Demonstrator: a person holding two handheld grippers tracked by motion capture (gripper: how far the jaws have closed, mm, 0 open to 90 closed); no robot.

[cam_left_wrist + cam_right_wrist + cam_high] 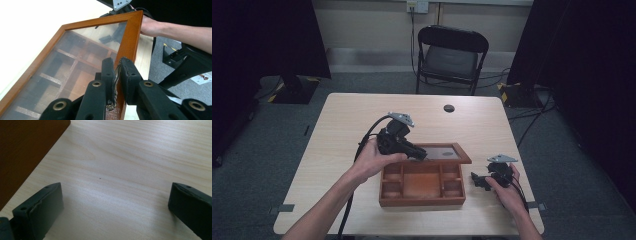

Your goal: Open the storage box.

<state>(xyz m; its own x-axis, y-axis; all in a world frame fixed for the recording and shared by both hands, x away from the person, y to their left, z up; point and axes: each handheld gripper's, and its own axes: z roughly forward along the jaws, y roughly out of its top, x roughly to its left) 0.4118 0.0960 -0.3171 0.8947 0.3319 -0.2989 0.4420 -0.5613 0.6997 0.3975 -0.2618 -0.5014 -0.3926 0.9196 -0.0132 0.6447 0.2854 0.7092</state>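
Wooden box (422, 186) stands on the near half of the light table (347, 125), a little right of the middle; it is divided into several small compartments around one larger middle compartment, and all of them look bare in the high view. Its lid (444, 152), a wooden frame around a glass pane, is lifted at the far side of the box and stands tilted; in the left gripper view the compartments show through the glass (75, 65). Left gripper (421, 155) comes from the left over the box and its jaws are closed on the front edge of the lid frame; in its own view the two black pads (108, 72) press the brown frame (130, 42) and a small metal clasp (114, 87) between them. Right gripper (478, 181) lies low over the table just beside the right side of the box, apart from it; its jaws stand wide apart with nothing between them, and in its own view there is bare table (125, 170) between the pads, with the box wall (25, 152) at the upper left. Behind the table stands a black folding chair (451, 57); a small dark round spot (449, 108) sits at the far edge of the table.
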